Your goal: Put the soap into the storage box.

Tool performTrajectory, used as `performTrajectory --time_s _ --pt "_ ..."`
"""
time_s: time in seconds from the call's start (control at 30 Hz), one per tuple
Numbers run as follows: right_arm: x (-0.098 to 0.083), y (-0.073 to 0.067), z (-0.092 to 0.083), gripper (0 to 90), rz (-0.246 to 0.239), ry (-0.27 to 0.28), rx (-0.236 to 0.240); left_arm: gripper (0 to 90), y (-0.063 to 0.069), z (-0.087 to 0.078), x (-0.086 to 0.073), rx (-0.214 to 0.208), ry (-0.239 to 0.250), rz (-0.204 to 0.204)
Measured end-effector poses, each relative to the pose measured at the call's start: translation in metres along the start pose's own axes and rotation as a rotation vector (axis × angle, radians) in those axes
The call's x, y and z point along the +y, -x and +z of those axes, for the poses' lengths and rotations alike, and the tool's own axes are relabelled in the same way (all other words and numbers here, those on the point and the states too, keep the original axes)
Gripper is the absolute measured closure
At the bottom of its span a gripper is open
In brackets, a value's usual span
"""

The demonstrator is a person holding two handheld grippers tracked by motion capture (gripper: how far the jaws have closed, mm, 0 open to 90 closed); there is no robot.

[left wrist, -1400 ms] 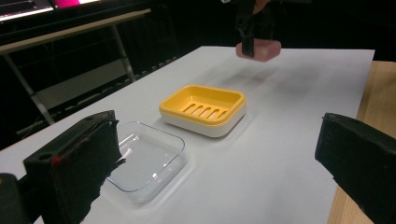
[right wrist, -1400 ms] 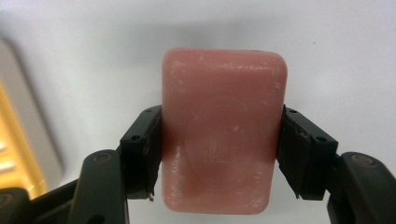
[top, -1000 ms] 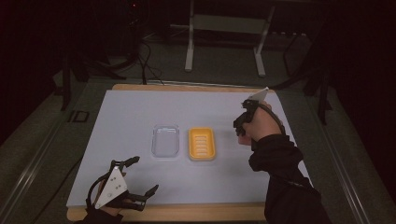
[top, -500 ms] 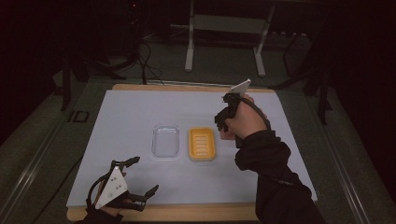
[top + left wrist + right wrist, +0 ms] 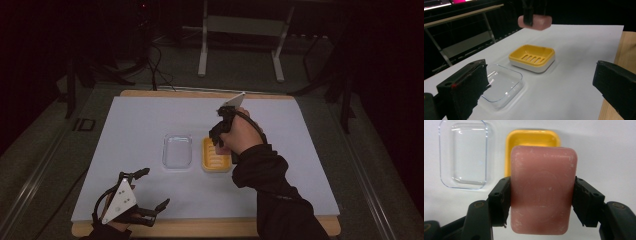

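Pink soap [image 5: 543,195] clamped — right gripper [image 5: 541,200] | above yellow dish [image 5: 532,58]

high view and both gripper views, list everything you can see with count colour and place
soap bar: 1, pink, clamped in the right gripper, in the air above the yellow dish
soap dish: 1, yellow over a white base, mid table
clear lid: 1, transparent, flat on the table beside the dish, apart from it
table cover: 1, pale grey sheet over a wooden board
frame: 1, grey metal, behind the table
right gripper: 1, black, over the dish
left gripper: 1, black, jaws apart, near table edge
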State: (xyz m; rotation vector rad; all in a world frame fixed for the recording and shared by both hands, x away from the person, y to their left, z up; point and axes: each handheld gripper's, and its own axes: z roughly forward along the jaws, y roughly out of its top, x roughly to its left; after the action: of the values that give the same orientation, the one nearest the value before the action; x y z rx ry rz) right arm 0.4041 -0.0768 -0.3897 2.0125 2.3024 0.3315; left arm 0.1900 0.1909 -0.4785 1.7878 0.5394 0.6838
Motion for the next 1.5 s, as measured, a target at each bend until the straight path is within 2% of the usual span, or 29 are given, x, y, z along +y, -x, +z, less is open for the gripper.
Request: performTrajectory --time_s 0.2,0.33,0.4,0.7,0.97,1.17,1.23,1.33,1.4,1.5 --pt "0.0 -0.002 0.021 37.7 0.018 0.008 0.015 0.6 0.0 0.0 0.0 -0.002 -0.001 0.002" --pt "0.0 -0.003 0.039 37.7 0.026 -0.027 0.02 0.6 0.0 0.0 0.0 -0.002 -0.003 0.001" --pt "0.0 -0.003 0.048 37.7 0.023 -0.047 0.005 0.6 0.0 0.0 0.0 -0.003 -0.002 0.003" --pt "0.004 -0.005 0.075 37.7 0.032 -0.085 -0.001 0.6 0.001 0.001 0.0 -0.008 -0.008 0.007" --pt "0.006 -0.006 0.092 37.3 0.023 -0.111 -0.02 0.6 0.001 0.001 -0.001 -0.012 -0.015 0.011" --pt "0.009 -0.008 0.089 34.6 -0.021 -0.088 -0.027 0.6 0.001 0.002 -0.001 -0.015 -0.017 0.012" --pt "0.01 -0.007 0.079 33.2 -0.042 -0.07 0.0 0.6 0.001 0.002 -0.001 -0.015 -0.019 0.011" --pt "0.01 -0.003 0.068 31.5 -0.099 -0.039 0.016 0.6 0.001 0.003 -0.001 -0.015 -0.022 0.013" --pt "0.009 -0.001 0.06 28.4 -0.123 -0.017 0.05 0.6 0.001 0.003 -0.001 -0.015 -0.022 0.014" --pt "0.007 0.004 0.05 25.6 -0.2 0.037 0.08 0.7 0.001 0.003 -0.001 -0.014 -0.023 0.015"
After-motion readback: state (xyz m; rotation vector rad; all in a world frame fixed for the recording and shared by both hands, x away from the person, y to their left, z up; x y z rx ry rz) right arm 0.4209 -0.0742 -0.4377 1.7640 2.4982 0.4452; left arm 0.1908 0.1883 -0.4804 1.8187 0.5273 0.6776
